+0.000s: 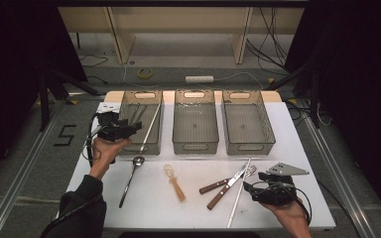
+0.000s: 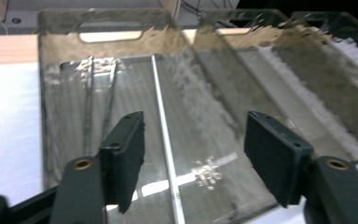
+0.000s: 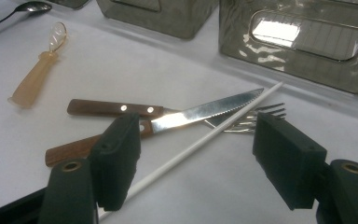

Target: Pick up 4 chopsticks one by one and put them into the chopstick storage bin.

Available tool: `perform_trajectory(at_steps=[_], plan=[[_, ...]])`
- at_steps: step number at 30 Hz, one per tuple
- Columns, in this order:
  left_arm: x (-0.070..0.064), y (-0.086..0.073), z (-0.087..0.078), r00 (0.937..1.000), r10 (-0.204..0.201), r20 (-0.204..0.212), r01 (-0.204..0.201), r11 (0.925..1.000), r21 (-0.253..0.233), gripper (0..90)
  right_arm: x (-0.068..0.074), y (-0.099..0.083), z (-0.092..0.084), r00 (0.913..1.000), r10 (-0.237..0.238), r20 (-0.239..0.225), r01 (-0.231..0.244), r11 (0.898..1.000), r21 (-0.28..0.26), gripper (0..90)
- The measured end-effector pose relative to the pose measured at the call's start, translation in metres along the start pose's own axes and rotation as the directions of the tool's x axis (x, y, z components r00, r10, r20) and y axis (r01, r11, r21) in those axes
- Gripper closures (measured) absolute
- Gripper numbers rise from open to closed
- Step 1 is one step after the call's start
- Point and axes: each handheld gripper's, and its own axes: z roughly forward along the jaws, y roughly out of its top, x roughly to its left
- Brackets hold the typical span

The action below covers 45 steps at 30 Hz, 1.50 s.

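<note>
My left gripper [image 1: 136,128] [image 2: 193,158] hangs open over the near left corner of the left clear bin [image 1: 129,148] [image 2: 51,93]. A white chopstick [image 1: 150,129] [image 2: 164,135] lies in that bin, below and between the jaws, and neither pad touches it. Thin dark sticks [image 2: 89,102] lie further left in the bin. My right gripper [image 1: 254,182] [image 3: 196,163] stands open low over the table. Ahead of it a second white chopstick [image 1: 239,191] [image 3: 200,144] lies across a wood-handled knife [image 1: 225,183] [image 3: 168,114] and a fork [image 3: 256,119].
A middle bin [image 1: 195,147] and a right bin [image 1: 250,147] stand beside the left one on the white table [image 1: 149,203]. A long spoon [image 1: 131,178] [image 3: 28,7] and a small tan whisk [image 1: 174,182] [image 3: 37,74] lie at the front.
</note>
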Motion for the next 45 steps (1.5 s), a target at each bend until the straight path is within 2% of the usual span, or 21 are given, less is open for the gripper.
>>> perform_trajectory(at_steps=[1,5,10,14,21,24,30,35,39,45], plan=[[-0.006,0.000,-0.003,0.9999,0.006,0.015,-0.006,1.0000,0.000,36.0,0.000,0.000,0.000,1.0000,0.001,0.000,-0.001,1.000,-0.003,33.2],[-0.021,-0.004,-0.009,0.9989,0.033,0.034,-0.033,0.9994,0.009,32.5,0.000,0.000,-0.001,1.0000,-0.002,0.004,0.002,1.000,-0.010,33.2],[-0.036,-0.014,-0.013,0.9972,0.032,0.067,-0.034,0.9990,0.031,28.9,0.001,-0.001,-0.001,1.0000,-0.005,0.006,0.006,1.000,-0.007,33.2],[-0.047,-0.023,-0.016,0.9949,0.052,0.087,-0.056,0.9976,0.041,26.7,0.002,-0.001,-0.001,0.9999,-0.003,0.012,0.003,1.000,-0.003,33.3],[-0.061,-0.036,-0.025,0.9895,0.075,0.124,-0.076,0.9970,0.010,24.6,0.003,-0.001,0.000,0.9998,0.003,0.022,-0.003,1.000,0.013,33.4],[-0.065,-0.041,-0.029,0.9875,0.072,0.140,-0.072,0.9974,-0.008,24.4,0.004,-0.001,0.001,0.9997,-0.001,0.024,0.001,1.000,0.015,33.5],[-0.082,-0.054,-0.034,0.9829,0.096,0.157,-0.096,0.9953,-0.008,23.7,0.003,0.000,0.000,0.9996,0.002,0.026,-0.002,1.000,0.013,33.6],[-0.098,-0.065,-0.036,0.9763,0.118,0.182,-0.121,0.9926,0.007,22.8,0.003,-0.001,-0.001,0.9996,0.002,0.029,-0.002,1.000,0.011,33.6],[-0.111,-0.074,-0.036,0.9721,0.122,0.200,-0.126,0.9920,0.007,22.4,0.002,-0.001,-0.001,0.9995,0.001,0.031,-0.001,1.000,0.008,33.6],[-0.129,-0.084,-0.033,0.9635,0.161,0.214,-0.171,0.9849,0.028,21.6,0.002,-0.001,-0.001,0.9995,0.001,0.032,-0.001,1.000,0.010,33.6]])
